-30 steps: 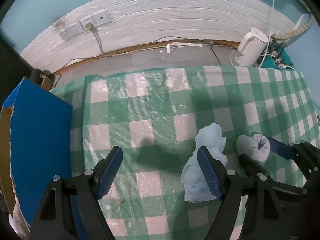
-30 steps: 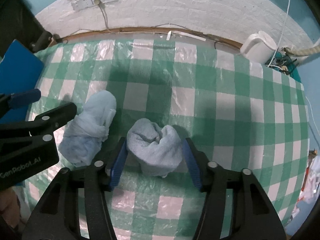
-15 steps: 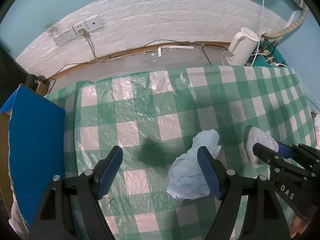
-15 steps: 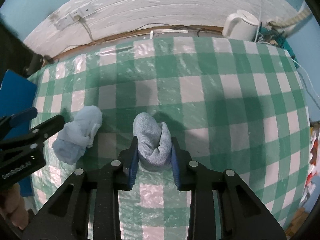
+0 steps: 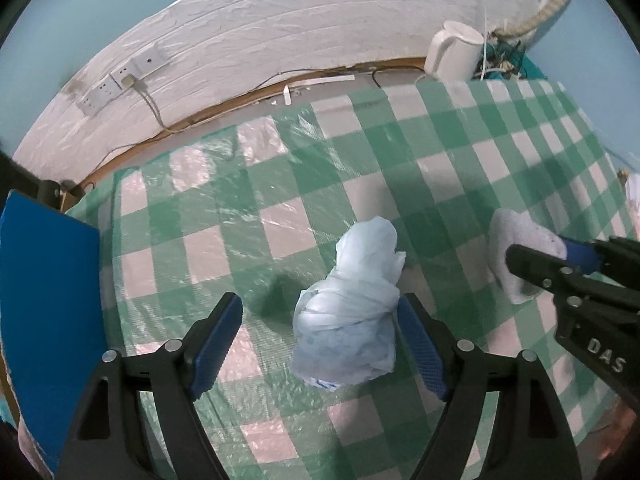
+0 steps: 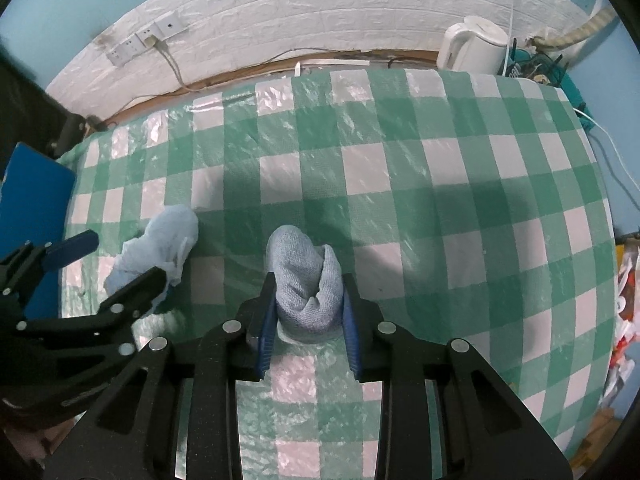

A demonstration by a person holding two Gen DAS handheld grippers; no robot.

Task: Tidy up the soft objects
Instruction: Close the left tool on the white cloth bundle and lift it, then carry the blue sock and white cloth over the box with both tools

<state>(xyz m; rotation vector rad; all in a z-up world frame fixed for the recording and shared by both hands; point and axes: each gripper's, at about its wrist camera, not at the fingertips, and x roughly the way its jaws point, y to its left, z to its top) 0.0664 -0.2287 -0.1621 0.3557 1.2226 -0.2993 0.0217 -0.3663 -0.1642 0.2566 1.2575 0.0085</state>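
Right gripper (image 6: 308, 320) clamped on a rolled grey-blue terry cloth (image 6: 306, 280) — over the green-and-white checked tablecloth (image 6: 440, 200), left gripper (image 5: 320, 348) spread wide around a crumpled pale-blue cloth bundle (image 5: 352, 320) — on the tablecloth, bundle beside its right finger.

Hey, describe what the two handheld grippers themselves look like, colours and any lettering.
Both the left gripper and the right gripper are black angular frames with silver screw heads and blue textured finger pads. White lettering reading DAS shows on the right one's side. No cables or sleeves are visible.
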